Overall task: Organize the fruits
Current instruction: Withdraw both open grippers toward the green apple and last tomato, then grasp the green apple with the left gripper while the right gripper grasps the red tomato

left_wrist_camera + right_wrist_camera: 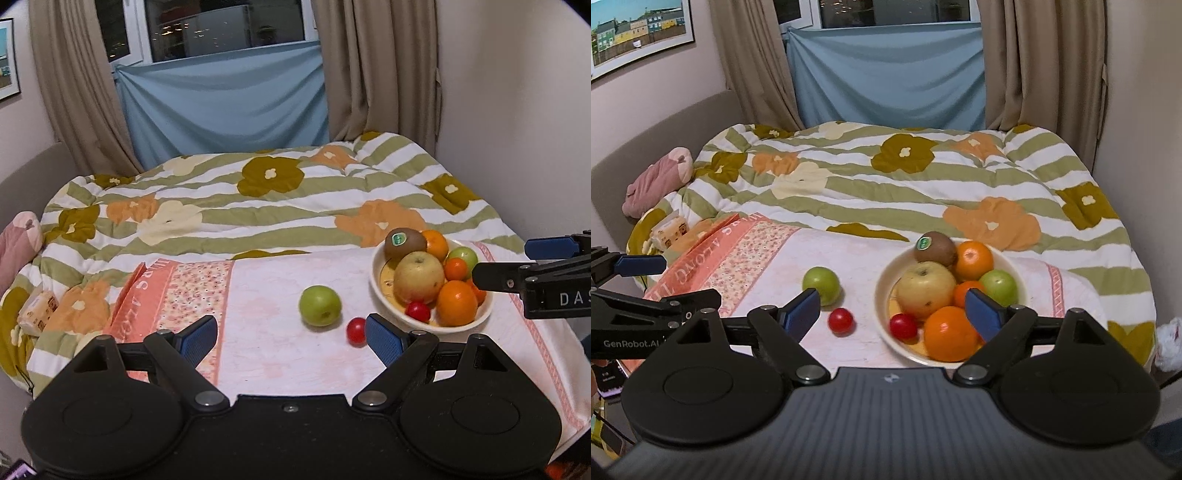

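My left gripper [646, 325] reads "GenRobot.AI" along its side. "DAS" shows on my right gripper [554, 291], and the pink cloth [713, 254] carries "ALONG".

A cloth [857, 343] is lying over the near part of the bed, with a quilt [886, 184] spreading behind it toward the curtained window [886, 14]. A bowl [882, 310] is sitting on the cloth's right part, holding a kiwi [934, 247] at the back, a large apple [925, 288] before it and an orange [949, 332] nearest. Left of the bowl, an apple [820, 282] and a cherry tomato [841, 321] are lying on the cloth, the tomato nearer and between apple and bowl.
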The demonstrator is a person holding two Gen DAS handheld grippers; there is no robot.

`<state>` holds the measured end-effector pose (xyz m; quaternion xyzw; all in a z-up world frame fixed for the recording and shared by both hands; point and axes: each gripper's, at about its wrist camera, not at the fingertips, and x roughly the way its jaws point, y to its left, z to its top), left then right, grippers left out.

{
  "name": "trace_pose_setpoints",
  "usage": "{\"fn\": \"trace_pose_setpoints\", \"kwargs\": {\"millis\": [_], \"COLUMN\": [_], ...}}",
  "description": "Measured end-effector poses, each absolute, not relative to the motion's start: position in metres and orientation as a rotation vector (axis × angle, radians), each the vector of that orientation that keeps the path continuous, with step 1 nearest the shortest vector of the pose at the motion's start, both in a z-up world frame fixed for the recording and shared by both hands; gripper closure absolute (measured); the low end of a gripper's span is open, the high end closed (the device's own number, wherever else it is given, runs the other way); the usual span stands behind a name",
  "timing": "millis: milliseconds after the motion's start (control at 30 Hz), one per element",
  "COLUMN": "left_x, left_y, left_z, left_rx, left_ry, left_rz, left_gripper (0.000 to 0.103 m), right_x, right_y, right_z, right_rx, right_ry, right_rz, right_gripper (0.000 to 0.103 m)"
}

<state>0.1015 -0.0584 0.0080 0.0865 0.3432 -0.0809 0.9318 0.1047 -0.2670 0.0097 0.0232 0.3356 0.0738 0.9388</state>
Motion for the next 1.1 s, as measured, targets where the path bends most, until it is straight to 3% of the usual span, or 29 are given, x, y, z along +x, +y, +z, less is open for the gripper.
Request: {"fn": "trace_pose_setpoints", "kwargs": {"millis": [267,400,800,1100], "left_x": [0.127,0.149,0.217,0.255], "left_y": [-0.027,-0.017,-0.021,-0.044], "left_z": [-0.012,-0.029,-0.069,-0.103], "left_rx": [0.276,0.332,0.342,0.369], "left_ry": [0.726,0.734,0.738,0.769], "left_rz": [-0.245,-0.293,-0.632,-0.801], "left_gripper": [0.001,0.001,0.003,0.012], "right_x": [0.11,0.116,0.139,0.157], "right_y": [-0.221,-0.201,-0.168,-0.163], "right_z": [-0.013,-0.033,-0.094,-0.121], "right_rx": [0.076,0.053,0.104,0.132], "right_ry": [0.735,0.76,0.815,0.82], "right_rz": [0.05,-0.013,-0.131,-0.166], "right_gripper": [0.0,0.0,0.002,0.006]}}
